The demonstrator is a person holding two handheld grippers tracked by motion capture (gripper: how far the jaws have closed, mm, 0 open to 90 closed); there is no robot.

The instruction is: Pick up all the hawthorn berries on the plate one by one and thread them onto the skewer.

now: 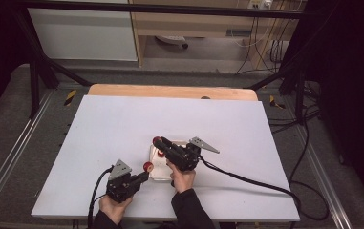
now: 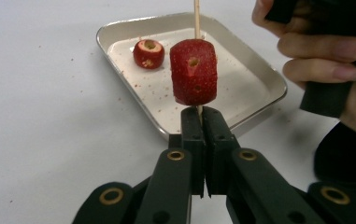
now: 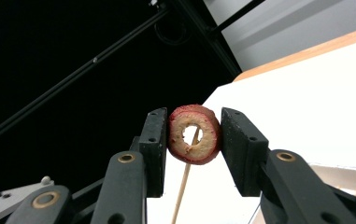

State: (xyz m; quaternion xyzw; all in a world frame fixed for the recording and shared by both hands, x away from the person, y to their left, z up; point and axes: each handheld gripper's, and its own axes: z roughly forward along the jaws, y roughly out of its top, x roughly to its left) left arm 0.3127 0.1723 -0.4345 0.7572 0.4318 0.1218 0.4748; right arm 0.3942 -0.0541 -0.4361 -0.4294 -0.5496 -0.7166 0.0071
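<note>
The work in hand looks like threading cored red fruit onto a thin wooden skewer (image 2: pixel 196 18), and the coming move turns on how the hole of one fruit lines up with that stick. The left gripper (image 2: pixel 200 122) has its fingers (image 2: pixel 190 133) pressed almost fully together on the lower end of the skewer, which rises straight up from between them; a red, barrel-shaped cored fruit (image 2: pixel 194 78) already sits on the stick just above the fingertips. Beyond it, a shallow rectangular metal tray (image 2: pixel 263 74) lies on the white table (image 1: pixel 122 124) with another small cored red fruit (image 2: pixel 148 53) resting in it, well apart from the skewered one. The right gripper (image 3: pixel 195 135) holds a ring-shaped red fruit slice with a pale cut face and a round central hole (image 3: pixel 194 134), its fingers (image 3: pixel 237 144) partly open and closed against the slice's two sides. In the right gripper view the skewer (image 3: pixel 183 186) runs up from below and its tip seems to stand right at the lower edge of the hole, so the hole's axis and the stick's long axis look close to aligned, though whether the tip has entered cannot be told. In the high view the right gripper (image 1: pixel 160 142) sits above and beyond the left gripper (image 1: pixel 144 175), so the slice lies up along the stick from the left fingers. The next move probably calls for sliding the slice down along that axis.
</note>
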